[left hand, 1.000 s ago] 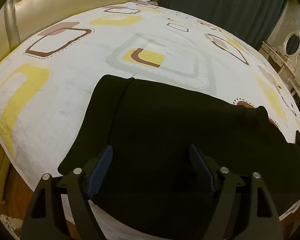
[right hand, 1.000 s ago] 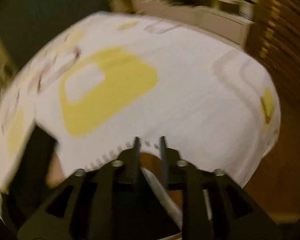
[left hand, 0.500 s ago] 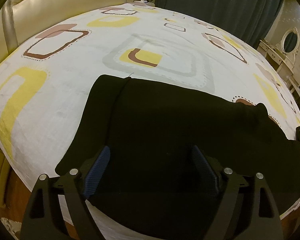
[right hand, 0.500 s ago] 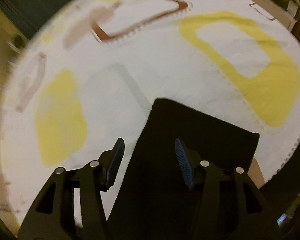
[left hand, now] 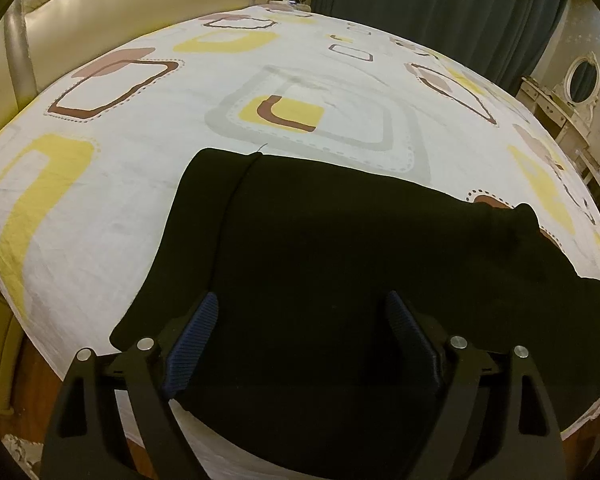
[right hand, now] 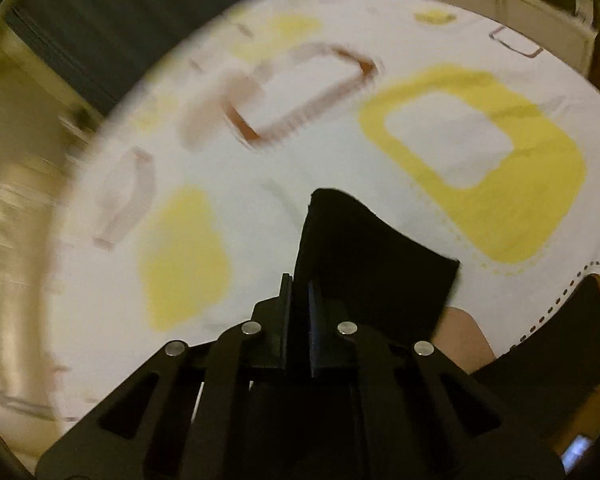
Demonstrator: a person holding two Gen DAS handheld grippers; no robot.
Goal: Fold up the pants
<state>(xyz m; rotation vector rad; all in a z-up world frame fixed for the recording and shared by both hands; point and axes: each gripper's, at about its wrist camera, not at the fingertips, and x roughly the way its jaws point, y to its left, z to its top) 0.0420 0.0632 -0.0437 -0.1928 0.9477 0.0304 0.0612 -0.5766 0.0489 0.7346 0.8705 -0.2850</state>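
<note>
Black pants [left hand: 320, 264] lie spread flat across the near half of a bed with a white patterned sheet [left hand: 148, 128]. My left gripper [left hand: 300, 320] hovers over the pants near their front edge, its blue-padded fingers [left hand: 196, 328] wide apart with only flat cloth below them. In the right wrist view my right gripper [right hand: 299, 284] is shut on the left edge of one black pant-leg end [right hand: 364, 256], which curls up off the sheet. More black cloth [right hand: 556, 344] shows at the lower right.
A cream padded headboard [left hand: 100, 12] stands at the back left and dark curtains [left hand: 440, 4] hang behind the bed. A white dressing table with an oval mirror [left hand: 580, 80] stands at the right. Wooden floor [left hand: 32, 376] shows past the bed's near edge.
My right gripper swung from bare sheet over to the pant-leg end, opened around its edge and then closed on it. The left gripper stayed put and widened slightly.
</note>
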